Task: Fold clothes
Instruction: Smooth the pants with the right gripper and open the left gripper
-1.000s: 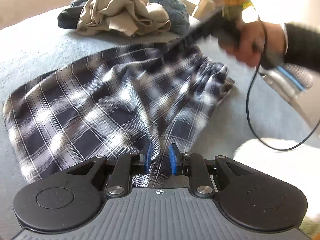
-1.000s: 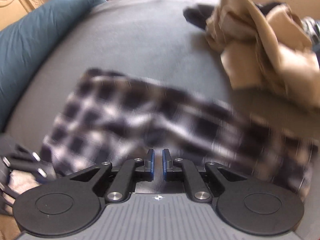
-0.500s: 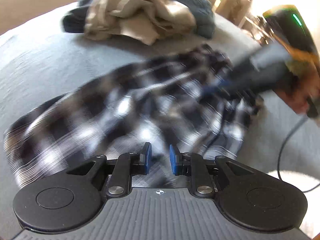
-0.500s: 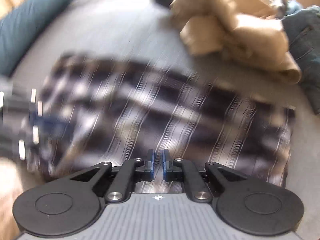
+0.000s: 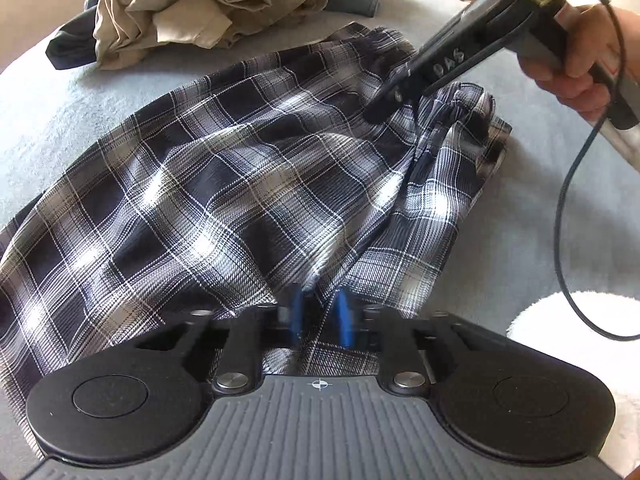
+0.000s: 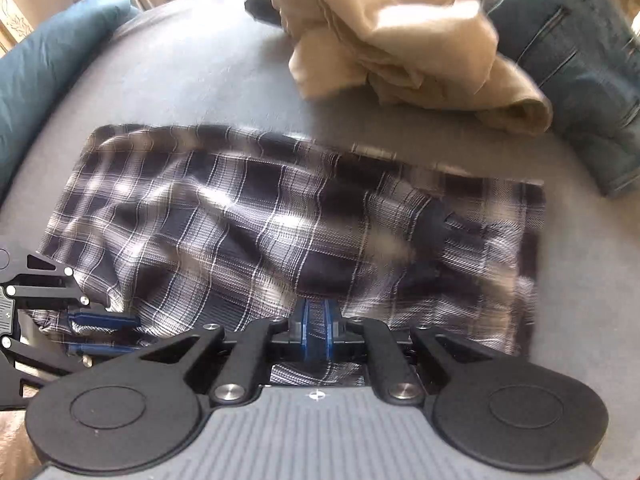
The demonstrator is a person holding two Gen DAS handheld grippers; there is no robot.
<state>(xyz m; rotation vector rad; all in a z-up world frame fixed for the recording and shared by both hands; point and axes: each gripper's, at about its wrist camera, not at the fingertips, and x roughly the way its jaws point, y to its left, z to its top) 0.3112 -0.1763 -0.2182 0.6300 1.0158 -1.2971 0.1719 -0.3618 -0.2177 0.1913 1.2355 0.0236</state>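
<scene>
While both grippers pinch plaid garment (image 6: 280, 216), grey bed (image 6: 192, 80) holds clothes pile (image 6: 400, 40)

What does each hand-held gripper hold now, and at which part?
Both hold the dark blue and white plaid cloth garment: the left hand-held gripper pinches a raised fold at its near edge, and the right hand-held gripper is shut on its near edge.

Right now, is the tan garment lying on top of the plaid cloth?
No: the tan garment sits apart on the grey bed cover, beyond the plaid cloth.
</scene>
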